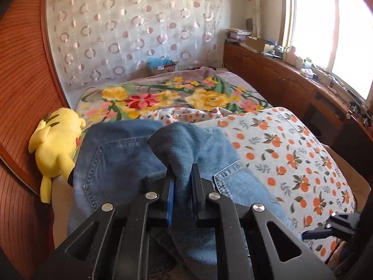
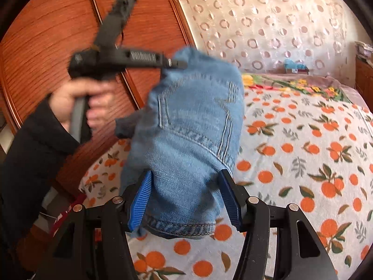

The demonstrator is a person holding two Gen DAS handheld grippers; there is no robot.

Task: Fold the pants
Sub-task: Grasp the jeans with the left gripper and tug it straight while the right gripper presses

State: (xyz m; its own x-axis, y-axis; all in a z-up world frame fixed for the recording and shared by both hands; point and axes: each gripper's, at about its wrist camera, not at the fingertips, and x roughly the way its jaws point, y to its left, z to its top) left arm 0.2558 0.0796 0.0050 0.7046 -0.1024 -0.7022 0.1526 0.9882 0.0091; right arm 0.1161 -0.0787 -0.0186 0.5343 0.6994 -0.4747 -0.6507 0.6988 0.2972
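Wooden panel (image 1: pixel 21 107): ribbed reddish-brown wood, curving along the left edge of the left wrist view.
Plush toy (image 1: pixel 58 144): bright yellow soft toy with black-tipped ears, lying against the panel, just left of the denim.
Pants (image 1: pixel 121 154): faded blue denim jeans with pale stitched seams and a pocket, bunched up above the bed and held between both tools.
Left gripper (image 1: pixel 182 175): black two-finger tool with blue ribbed pads, fingers drawn close together and clamped on a raised fold of the denim; in the right wrist view it (image 2: pixel 180 64) shows blurred, its tip biting the upper edge of the jeans.
Hand (image 2: pixel 77 100): a person's hand in a dark sleeve, wrapped around the left tool's handle.
Right gripper (image 2: pixel 186 196): same black build; fingers stand fairly wide apart with a thick roll of denim and its hem between them, both pads pressed on the cloth.
Bedspread (image 1: pixel 291 154): white cloth printed with oranges and leaves, under and right of the jeans.
Floral blanket (image 1: pixel 163 98): grey with yellow and red flowers, farther back.
Window (image 1: pixel 326 23): bright, far right.
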